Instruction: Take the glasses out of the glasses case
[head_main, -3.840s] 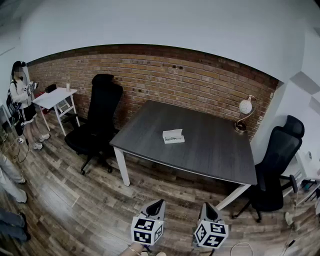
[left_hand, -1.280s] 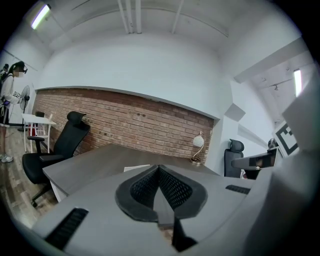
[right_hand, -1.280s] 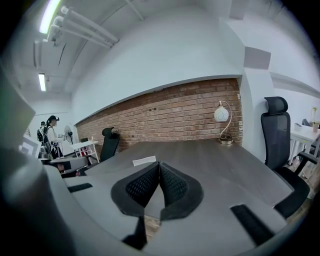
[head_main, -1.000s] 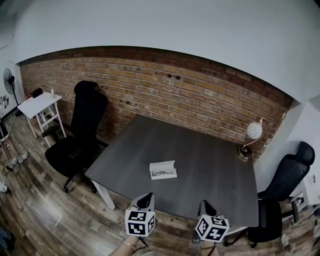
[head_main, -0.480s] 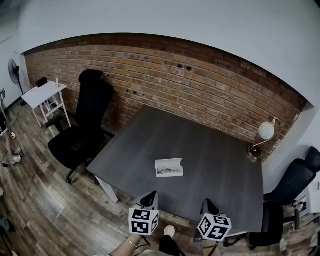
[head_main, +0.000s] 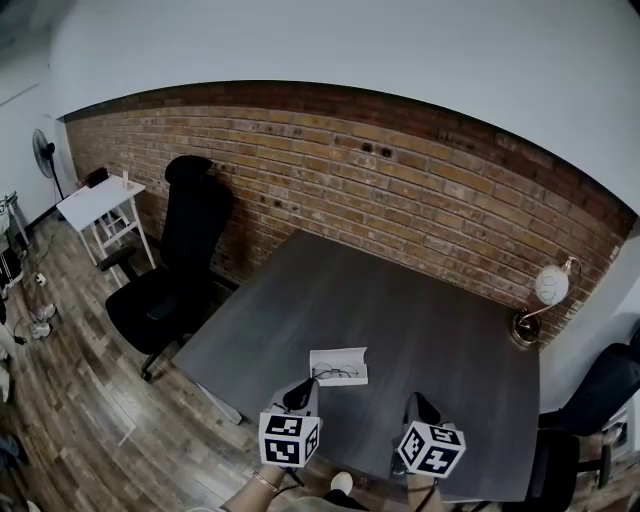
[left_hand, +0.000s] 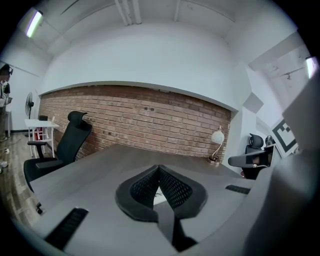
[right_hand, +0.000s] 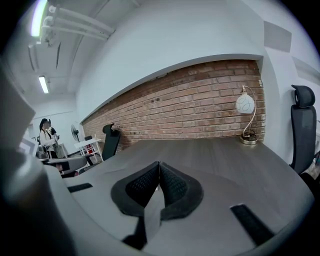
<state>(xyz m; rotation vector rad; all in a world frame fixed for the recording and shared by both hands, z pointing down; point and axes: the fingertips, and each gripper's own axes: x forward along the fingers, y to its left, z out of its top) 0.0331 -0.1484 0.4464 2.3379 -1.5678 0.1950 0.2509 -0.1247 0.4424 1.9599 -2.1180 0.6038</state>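
Glasses case (head_main: 338, 357) closer now, glasses (head_main: 339, 375) apparently inside

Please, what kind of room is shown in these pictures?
Probably an office or small meeting room: a large dark table, a black office chair near it, and a desk lamp on the table's corner by the brick wall.

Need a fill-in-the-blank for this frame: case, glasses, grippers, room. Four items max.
1. The glasses case lies on the table with its lid ____.
2. The glasses are ____ the case.
3. The left gripper and the right gripper both have their jaws ____, holding nothing.
4. Behind the lamp, the wall is made of ____.

Missing words: open; inside; shut; brick
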